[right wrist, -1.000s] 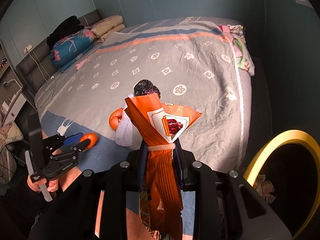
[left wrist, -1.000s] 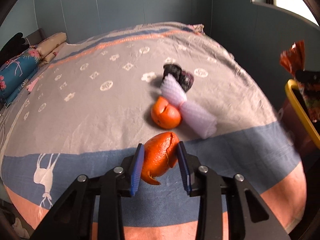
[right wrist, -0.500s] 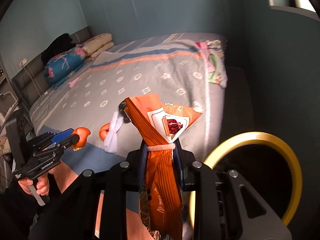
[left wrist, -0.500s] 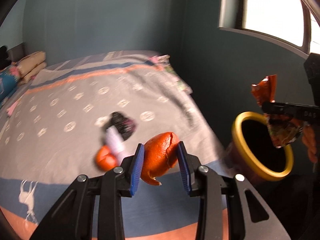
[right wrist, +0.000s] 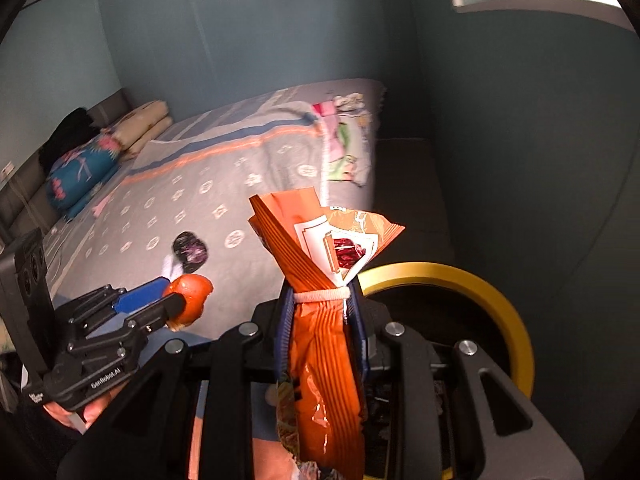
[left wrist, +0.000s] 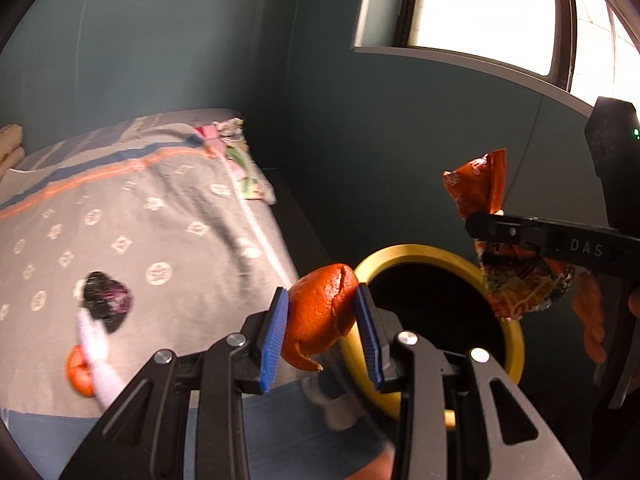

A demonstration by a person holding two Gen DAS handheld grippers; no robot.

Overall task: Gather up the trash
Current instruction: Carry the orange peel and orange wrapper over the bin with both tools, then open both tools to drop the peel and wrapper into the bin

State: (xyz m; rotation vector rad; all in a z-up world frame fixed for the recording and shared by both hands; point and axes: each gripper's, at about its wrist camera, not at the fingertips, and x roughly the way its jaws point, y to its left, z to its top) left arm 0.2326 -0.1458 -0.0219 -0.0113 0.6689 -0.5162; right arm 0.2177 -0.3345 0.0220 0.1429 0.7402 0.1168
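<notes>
A bed (right wrist: pixel 240 184) with a grey patterned cover (left wrist: pixel 132 216) fills the left side. At its head lie a blue flowered pillow (right wrist: pixel 78 178) and a beige pillow (right wrist: pixel 146 124), with something black (right wrist: pixel 70 130) behind them. A small flowered cloth (right wrist: pixel 346 152) lies near the bed's far edge. A bright window (left wrist: pixel 480 8) sits in the dark teal wall (left wrist: pixel 200 40).

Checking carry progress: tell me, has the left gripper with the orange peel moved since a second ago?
Yes. The left gripper, shut on the orange peel, has swung right, away from the bed toward the yellow-rimmed bin, now just beyond its jaws.
</notes>
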